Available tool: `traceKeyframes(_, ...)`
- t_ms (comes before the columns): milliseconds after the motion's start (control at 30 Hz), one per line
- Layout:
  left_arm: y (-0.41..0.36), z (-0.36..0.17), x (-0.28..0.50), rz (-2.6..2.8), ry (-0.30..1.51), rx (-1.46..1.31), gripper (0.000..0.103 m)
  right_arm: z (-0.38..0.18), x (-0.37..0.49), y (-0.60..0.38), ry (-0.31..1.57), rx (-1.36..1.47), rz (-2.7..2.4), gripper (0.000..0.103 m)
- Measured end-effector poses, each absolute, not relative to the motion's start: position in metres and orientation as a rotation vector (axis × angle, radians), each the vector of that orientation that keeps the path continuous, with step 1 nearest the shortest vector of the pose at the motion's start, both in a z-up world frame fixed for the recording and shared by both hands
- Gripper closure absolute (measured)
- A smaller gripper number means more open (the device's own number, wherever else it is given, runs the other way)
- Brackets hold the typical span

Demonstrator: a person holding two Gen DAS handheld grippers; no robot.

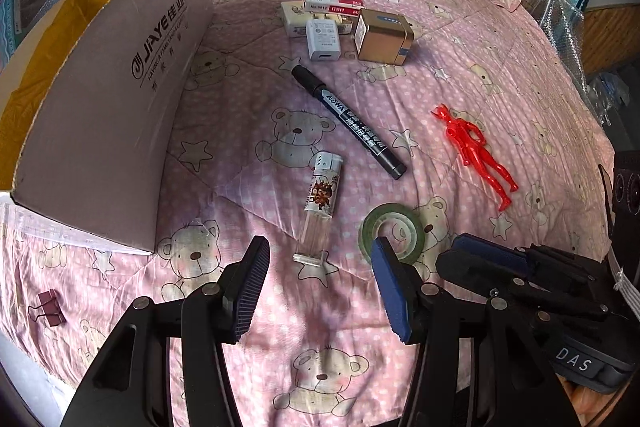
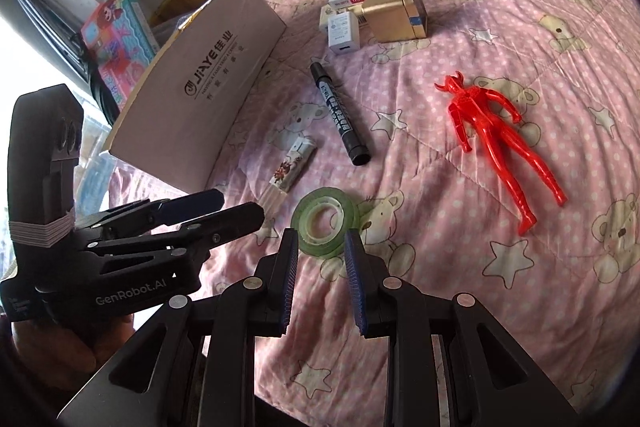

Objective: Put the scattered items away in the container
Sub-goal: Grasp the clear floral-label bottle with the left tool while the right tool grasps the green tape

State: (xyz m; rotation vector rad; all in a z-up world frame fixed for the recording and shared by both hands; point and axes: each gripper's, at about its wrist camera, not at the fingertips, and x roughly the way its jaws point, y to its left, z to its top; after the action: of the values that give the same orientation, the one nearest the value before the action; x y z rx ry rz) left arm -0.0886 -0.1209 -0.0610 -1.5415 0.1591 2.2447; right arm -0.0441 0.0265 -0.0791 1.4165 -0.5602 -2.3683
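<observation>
Left gripper [image 1: 320, 279] wide open over pink bear quilt [image 1: 224, 99], lighter [image 1: 322, 205] just ahead between fingers. Beyond: black marker [image 1: 348, 121], tape roll [image 1: 394, 231], red figurine [image 1: 476, 151]. Cardboard box [image 1: 116, 115] at left.

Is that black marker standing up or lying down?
Lying down. The black marker rests flat on the pink bedsheet, running diagonally, outside the cardboard box.

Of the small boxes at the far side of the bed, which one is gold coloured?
The gold tin on the right of the cluster. The charger beside it is white, and the staple boxes behind are white and red.
</observation>
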Motion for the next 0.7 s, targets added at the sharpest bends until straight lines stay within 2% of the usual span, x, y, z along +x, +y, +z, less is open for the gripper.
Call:
traceKeyframes(233,-0.123,-0.085,-0.102,2.222,0.168,-1.585,0.052,-0.089,-0.067,0.01,-0.371,1.436,-2.407,0.077)
traceKeyframes(267,-0.123,-0.088,-0.104,2.219,0.17,-1.589,0.053,-0.089,-0.068,0.009,-0.34,1.438,-2.41,0.082)
traceKeyframes(300,-0.123,-0.092,-0.106,2.219,0.177,-1.594,0.054,-0.089,-0.069,0.009,-0.304,1.444,-2.417,0.093)
traceKeyframes(333,-0.123,-0.093,-0.107,2.225,0.184,-1.59,0.055,-0.089,-0.069,0.011,-0.277,1.454,-2.428,0.097)
traceKeyframes(400,-0.123,-0.091,-0.107,2.237,0.197,-1.57,0.059,-0.089,-0.069,0.022,-0.315,1.469,-2.435,0.098)
traceKeyframes(467,-0.124,-0.09,-0.108,2.243,0.198,-1.56,0.064,-0.086,-0.066,0.034,-0.351,1.461,-2.449,0.098)
traceKeyframes(567,-0.124,-0.086,-0.108,2.234,0.169,-1.542,0.064,-0.077,-0.062,0.045,-0.418,1.415,-2.443,0.094)
traceKeyframes(633,-0.123,-0.09,-0.107,2.231,0.183,-1.541,0.064,-0.073,-0.064,0.038,-0.398,1.386,-2.424,0.094)
traceKeyframes(667,-0.123,-0.09,-0.106,2.242,0.199,-1.514,0.064,-0.073,-0.066,0.029,-0.36,1.384,-2.415,0.092)
traceKeyframes(700,-0.122,-0.09,-0.104,2.246,0.231,-1.498,0.065,-0.076,-0.067,0.019,-0.314,1.391,-2.401,0.083)
